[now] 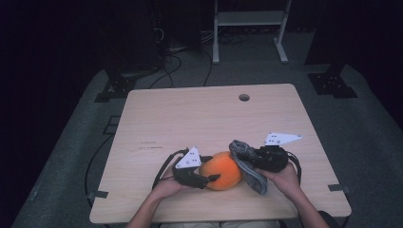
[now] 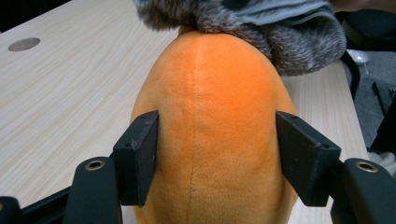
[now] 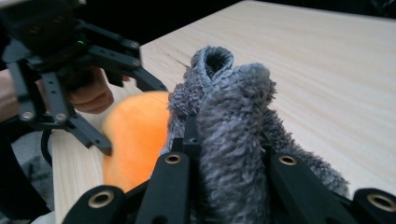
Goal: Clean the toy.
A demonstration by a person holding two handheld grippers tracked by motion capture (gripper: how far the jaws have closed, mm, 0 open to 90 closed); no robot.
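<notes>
Orange plush ball (image 1: 221, 170) sits near-centre on counter (image 1: 190, 118), left tool (image 1: 210, 179) clamping it; right tool (image 1: 244, 154) grips grey sock (image 1: 249, 167). Next: pull sock over ball w/ steady hold.

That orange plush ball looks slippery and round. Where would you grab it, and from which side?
Best across its middle, from the near left side, as the left gripper does now. The orange plush ball is soft and rounded, widest at its waist, so jaws set either side of the centre seam can sink in a little. The far right side is crowded by the grey fuzzy cloth in the right gripper.
</notes>
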